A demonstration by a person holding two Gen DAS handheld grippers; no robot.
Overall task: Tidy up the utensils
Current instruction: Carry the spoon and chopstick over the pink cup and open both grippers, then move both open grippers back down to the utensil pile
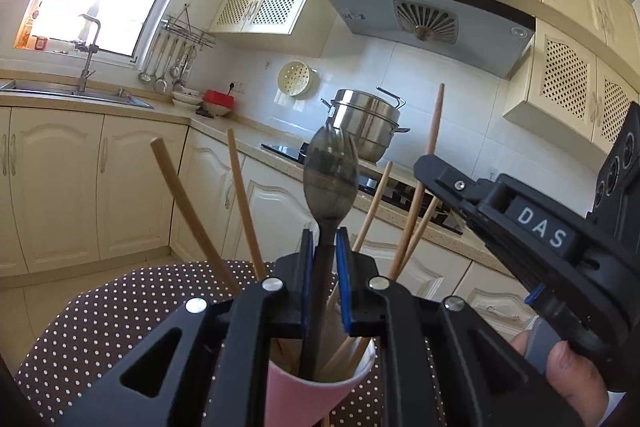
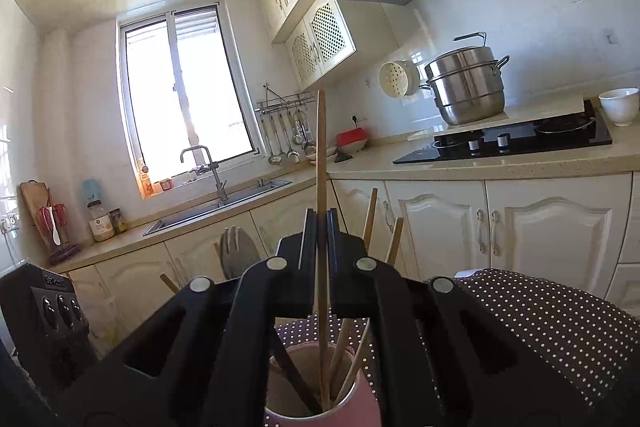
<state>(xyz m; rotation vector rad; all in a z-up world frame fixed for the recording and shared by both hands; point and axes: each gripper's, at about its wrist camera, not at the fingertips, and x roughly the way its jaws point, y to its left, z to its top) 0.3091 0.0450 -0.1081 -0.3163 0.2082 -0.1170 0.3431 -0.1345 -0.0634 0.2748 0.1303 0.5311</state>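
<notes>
Nearest the lens, the left gripper was clamped on a dark translucent plastic spork, its stem already down inside the pink paper cup. Right gripper was clenched on a slim, round wooden chopstick, tip in that cup. Several chopsticks stood inside already; judged nearly done, with release remaining. Cup sat on a dotted tablecloth.
</notes>
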